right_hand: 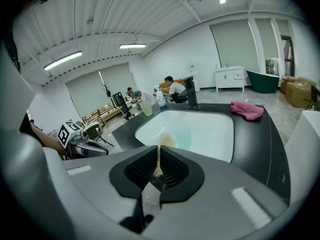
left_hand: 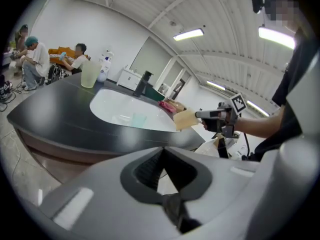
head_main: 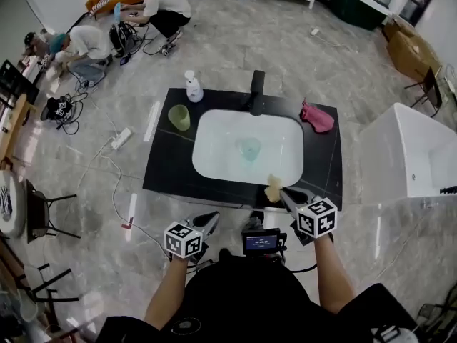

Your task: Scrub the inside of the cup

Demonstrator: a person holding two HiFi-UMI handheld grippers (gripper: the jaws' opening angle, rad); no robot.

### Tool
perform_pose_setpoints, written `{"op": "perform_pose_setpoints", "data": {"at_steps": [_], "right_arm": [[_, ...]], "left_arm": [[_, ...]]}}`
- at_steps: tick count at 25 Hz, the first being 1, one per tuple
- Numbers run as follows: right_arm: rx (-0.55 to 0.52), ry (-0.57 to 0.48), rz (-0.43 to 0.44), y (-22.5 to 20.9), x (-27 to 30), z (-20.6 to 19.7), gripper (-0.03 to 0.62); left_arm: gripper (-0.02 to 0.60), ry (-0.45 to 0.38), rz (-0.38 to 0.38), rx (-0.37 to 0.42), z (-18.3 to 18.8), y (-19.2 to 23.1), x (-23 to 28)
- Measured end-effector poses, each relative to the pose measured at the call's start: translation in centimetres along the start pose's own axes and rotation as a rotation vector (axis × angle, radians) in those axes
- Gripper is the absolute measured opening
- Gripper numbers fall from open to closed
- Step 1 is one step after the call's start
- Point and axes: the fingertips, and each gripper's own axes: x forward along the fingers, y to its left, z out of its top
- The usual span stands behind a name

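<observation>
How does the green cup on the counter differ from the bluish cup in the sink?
Place: the green cup stands on the black counter beside the sink, while the bluish cup sits down inside the sink. Colour: the green cup is a yellowish green that stands out against the counter, while the bluish cup is a pale blue-green that nearly blends into the white sink. Both look like plain tumblers without handles.

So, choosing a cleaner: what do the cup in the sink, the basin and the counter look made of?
Cup: see-through teal, so plastic or glass. Basin: glossy white, probably ceramic. Counter: black, faint pale veins, likely polished stone.
</observation>
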Motion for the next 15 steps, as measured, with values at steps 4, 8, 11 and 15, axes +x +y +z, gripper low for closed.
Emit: {"op": "perform_pose_setpoints", "data": {"at_steps": [4,8,11,15], "right_arm": [[-0.018,-0.035,-0.016,4.0,-1.7,-1.2,0.028],[-0.015,-0.063,-0.041,5.9,-4.5,-1.6,0.028],[0.009,-0.087,-0.056,7.2,-6.0,-2.3,0.028],[0.021,-0.093,-0.067,9.0,-7.2,-3.5,0.028]], "left_arm": [[0.0,-0.032,-0.015,0.01,-1.6,-0.8,-3.0],[0.0,-0.055,-0.044,0.043,-1.6,-2.9,-4.7],[0.0,-0.055,-0.065,0.06,-2.3,-4.0,-5.7],[0.0,-0.034,-0.09,0.072,-3.7,-5.2,-6.6]]}}
